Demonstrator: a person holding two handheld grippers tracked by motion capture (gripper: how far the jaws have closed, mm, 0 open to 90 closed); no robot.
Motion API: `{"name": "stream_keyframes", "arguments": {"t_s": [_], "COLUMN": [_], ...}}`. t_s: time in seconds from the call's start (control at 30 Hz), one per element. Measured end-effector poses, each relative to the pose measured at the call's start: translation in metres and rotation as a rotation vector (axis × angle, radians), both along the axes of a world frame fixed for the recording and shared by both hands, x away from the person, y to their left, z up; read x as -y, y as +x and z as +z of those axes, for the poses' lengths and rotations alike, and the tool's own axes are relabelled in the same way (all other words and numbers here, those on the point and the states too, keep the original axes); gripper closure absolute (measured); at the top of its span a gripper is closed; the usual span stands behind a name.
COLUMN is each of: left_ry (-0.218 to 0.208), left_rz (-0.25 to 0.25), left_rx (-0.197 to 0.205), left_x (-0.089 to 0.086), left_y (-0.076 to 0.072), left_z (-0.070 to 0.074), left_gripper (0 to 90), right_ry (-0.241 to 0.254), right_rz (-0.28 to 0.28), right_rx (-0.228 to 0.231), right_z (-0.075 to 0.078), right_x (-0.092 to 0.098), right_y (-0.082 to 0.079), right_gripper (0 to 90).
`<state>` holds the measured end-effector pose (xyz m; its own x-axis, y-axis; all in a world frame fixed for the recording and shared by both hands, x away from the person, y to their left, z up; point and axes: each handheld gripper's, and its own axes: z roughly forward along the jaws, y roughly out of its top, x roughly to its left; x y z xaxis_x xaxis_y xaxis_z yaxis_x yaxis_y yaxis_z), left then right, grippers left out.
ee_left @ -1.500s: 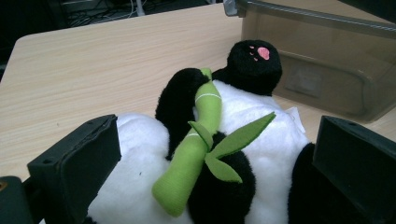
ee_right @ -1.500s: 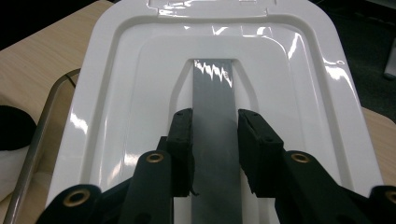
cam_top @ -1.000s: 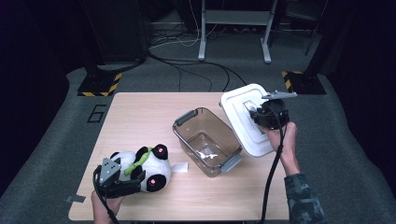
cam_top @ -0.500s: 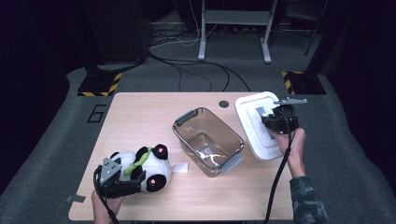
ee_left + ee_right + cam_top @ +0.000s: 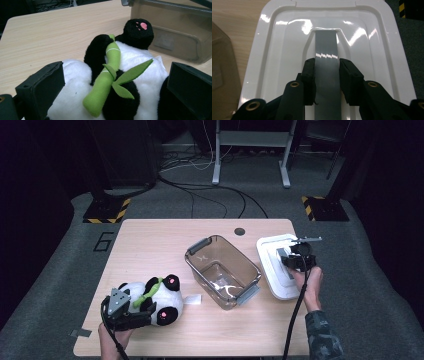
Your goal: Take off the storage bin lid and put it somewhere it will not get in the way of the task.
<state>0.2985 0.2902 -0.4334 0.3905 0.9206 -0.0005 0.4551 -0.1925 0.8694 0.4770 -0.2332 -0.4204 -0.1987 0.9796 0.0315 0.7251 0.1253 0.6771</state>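
White lid (image 5: 280, 265) now lies flat at the right edge of the tabletop (image 5: 165, 237), lower and farther right than a second ago, when it was held tilted up beside the bin. The right gripper (image 5: 326, 75) has come down with it, its fingers (image 5: 310, 75) clamped on the lid's grey handle strip (image 5: 325, 53). Nearest the person, the left gripper (image 5: 125, 312) has stayed put; its fingers (image 5: 42, 86) sit either side of the one plush panda (image 5: 152, 297), but I cannot tell whether they press it. The panda hugs one green bamboo stalk (image 5: 106, 78). Farther back stands one clear plastic bin (image 5: 222, 270), open, between panda and lid.
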Motion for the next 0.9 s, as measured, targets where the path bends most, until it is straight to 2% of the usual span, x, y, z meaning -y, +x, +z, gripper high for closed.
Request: {"name": "stream_keyframes", "arguments": {"t_s": [0.2,0.33,0.43,0.7,0.8,0.83,0.9], "left_ry": [0.000,0.004,0.003,0.010,0.009,0.010,0.011], "left_rz": [0.000,-0.006,-0.004,-0.008,-0.009,-0.009,-0.011], "left_rx": [-0.001,-0.003,-0.004,-0.005,-0.004,-0.004,-0.005], "left_x": [0.001,0.002,0.002,0.003,0.004,0.004,0.004], "left_y": [0.001,0.002,0.002,0.003,0.004,0.004,0.004], "left_z": [0.000,0.001,0.001,0.000,0.000,0.000,0.000], "left_gripper": [0.6,0.6,0.7,0.7,0.8,0.8,0.8], "right_ry": [0.005,0.014,0.010,-0.001,0.009,-0.002,-0.005], "right_rz": [-0.018,-0.029,-0.041,-0.049,-0.057,-0.048,-0.047], "right_rx": [-0.067,-0.085,-0.117,-0.132,-0.130,-0.117,-0.122], "right_z": [-0.030,-0.042,-0.051,-0.068,-0.070,-0.070,-0.070], "right_x": [0.001,0.000,-0.002,-0.005,-0.006,-0.005,-0.007], "right_y": [0.006,0.010,0.014,0.023,0.025,0.026,0.028], "right_gripper": [66.3,66.3,66.2,66.2,66.1,66.2,66.1]}}
